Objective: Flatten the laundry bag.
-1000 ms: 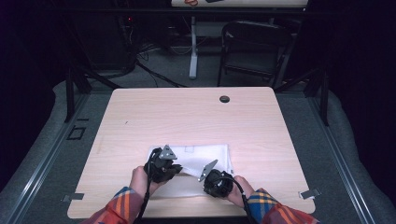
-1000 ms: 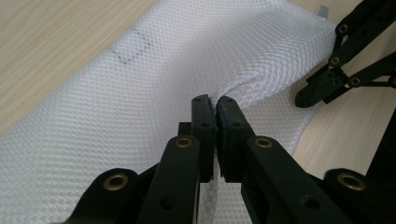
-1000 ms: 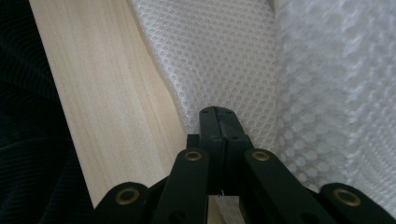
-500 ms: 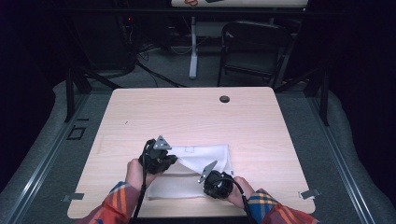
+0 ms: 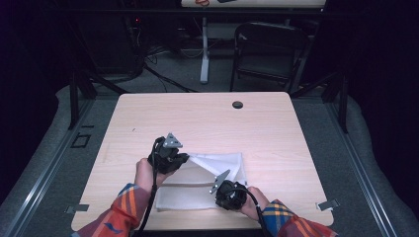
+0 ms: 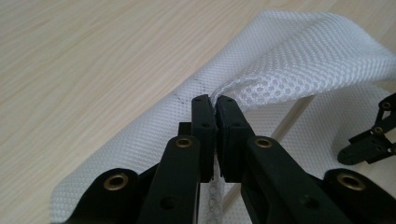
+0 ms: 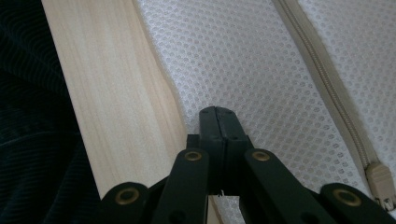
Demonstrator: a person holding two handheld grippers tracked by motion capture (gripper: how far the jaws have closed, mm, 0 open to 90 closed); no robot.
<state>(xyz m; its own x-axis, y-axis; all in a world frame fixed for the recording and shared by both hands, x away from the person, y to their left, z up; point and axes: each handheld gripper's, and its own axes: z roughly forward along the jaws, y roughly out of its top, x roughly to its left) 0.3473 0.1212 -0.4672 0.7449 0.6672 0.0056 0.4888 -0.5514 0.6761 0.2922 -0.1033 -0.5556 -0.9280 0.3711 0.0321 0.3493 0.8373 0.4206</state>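
White mesh bag (image 5: 217,170), lower centre: left gripper (image 6: 214,103) pinching lifted corner, right gripper (image 7: 217,112) pressed together pinning it; thin pinch may slip.

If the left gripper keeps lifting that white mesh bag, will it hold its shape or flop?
Probably flop: the mesh bag already curls and drapes where the left gripper pinches it. It looks thin and light. The open weave should resist slipping from the fingers.

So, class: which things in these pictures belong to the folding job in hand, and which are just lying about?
In the job:
- white mesh bag
- left gripper, shut on the bag's lifted corner
- right gripper, shut, pressing the bag down

Lying about:
- black grommet in the table
- folding chair
- floor cables
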